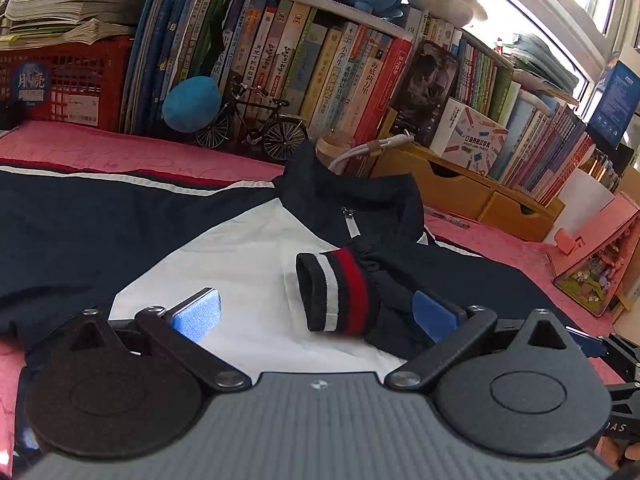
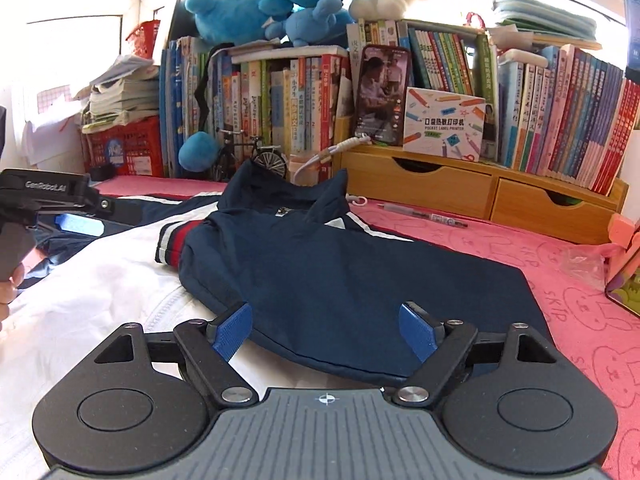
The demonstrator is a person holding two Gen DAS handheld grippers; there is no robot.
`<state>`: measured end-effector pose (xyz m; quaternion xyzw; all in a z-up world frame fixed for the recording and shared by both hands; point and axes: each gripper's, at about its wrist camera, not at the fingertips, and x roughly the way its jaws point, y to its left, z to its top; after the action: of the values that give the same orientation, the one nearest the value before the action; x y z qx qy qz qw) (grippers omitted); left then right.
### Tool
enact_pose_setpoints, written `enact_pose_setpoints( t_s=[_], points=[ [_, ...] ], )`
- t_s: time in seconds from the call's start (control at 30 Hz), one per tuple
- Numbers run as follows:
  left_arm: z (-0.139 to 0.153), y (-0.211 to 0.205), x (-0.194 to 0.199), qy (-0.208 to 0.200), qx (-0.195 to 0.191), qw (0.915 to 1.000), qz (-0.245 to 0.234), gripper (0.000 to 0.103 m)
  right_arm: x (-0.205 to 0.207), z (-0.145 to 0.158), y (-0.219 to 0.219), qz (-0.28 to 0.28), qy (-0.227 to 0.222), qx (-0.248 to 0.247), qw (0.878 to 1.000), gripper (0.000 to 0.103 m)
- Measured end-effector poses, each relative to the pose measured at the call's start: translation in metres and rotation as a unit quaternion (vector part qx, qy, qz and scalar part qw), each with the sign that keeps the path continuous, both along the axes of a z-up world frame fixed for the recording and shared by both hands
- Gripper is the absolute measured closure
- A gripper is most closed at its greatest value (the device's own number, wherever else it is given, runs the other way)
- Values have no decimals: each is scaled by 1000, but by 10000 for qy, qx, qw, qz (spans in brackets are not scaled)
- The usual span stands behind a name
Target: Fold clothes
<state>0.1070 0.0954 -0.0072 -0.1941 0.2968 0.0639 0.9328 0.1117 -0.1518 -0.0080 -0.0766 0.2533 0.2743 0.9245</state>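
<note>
My left tongs (image 1: 316, 316) and right tongs (image 2: 326, 330) gape over the jacket (image 2: 340, 280); red crate (image 2: 128, 146) holds papers (image 2: 124, 98); box (image 2: 444, 124) reads "POCKET LABEL PRINTER".

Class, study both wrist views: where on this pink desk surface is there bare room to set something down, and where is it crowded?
Bare pink cloth lies between the navy-and-white jacket and the wooden drawer unit, apart from one pen. Another free strip runs between the jacket and the red basket. The back, by the model bicycle, is crowded.
</note>
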Motion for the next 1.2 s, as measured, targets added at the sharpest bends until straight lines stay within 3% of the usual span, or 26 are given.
enact_pose_setpoints(
  t_s=[0.1, 0.23, 0.27, 0.3, 0.33, 0.43, 0.6, 0.7, 0.9, 1.0, 1.2],
  points=[
    [-12, -2, 29, 182, -202, 9996, -98, 0, -5, -1, -13, -134, -111, -4, 9998, 20],
    [-30, -2, 49, 407, -359, 9983, 209, 2, -9, 3, -30, -361, -391, -82, 9985, 16],
    [-30, -3, 49, 311, -324, 9987, 261, 8, -9, 4, -34, -426, -428, -87, 9981, 15],
    [-30, -4, 49, 293, -375, 9986, 242, 41, -8, 4, -39, -495, -442, -100, 9977, 14],
    [-30, -3, 50, 305, -468, 9982, 201, 54, -7, 3, -43, -572, -445, -126, 9973, 14],
    [-23, -4, 46, 162, -420, 9989, 165, 65, -4, 2, -55, -797, -453, -213, 9956, 14],
    [0, 6, 36, -126, -106, 9991, 401, 69, 0, -4, -62, -962, -390, -378, 9939, 14],
    [15, 21, 28, -284, 112, 9975, 633, 78, 2, -8, -64, -1018, -334, -464, 9932, 10],
    [12, 40, 22, -54, 551, 9954, 787, 78, 5, -15, -49, -868, -309, -753, 9929, 6],
    [1, 42, 21, 134, 807, 9933, 813, 76, 9, -19, -41, -932, -307, -1006, 9901, 6],
    [-19, 47, 19, 343, 944, 9915, 833, 62, 21, -27, -52, -1345, -12, -1197, 9836, 5]
  ],
)
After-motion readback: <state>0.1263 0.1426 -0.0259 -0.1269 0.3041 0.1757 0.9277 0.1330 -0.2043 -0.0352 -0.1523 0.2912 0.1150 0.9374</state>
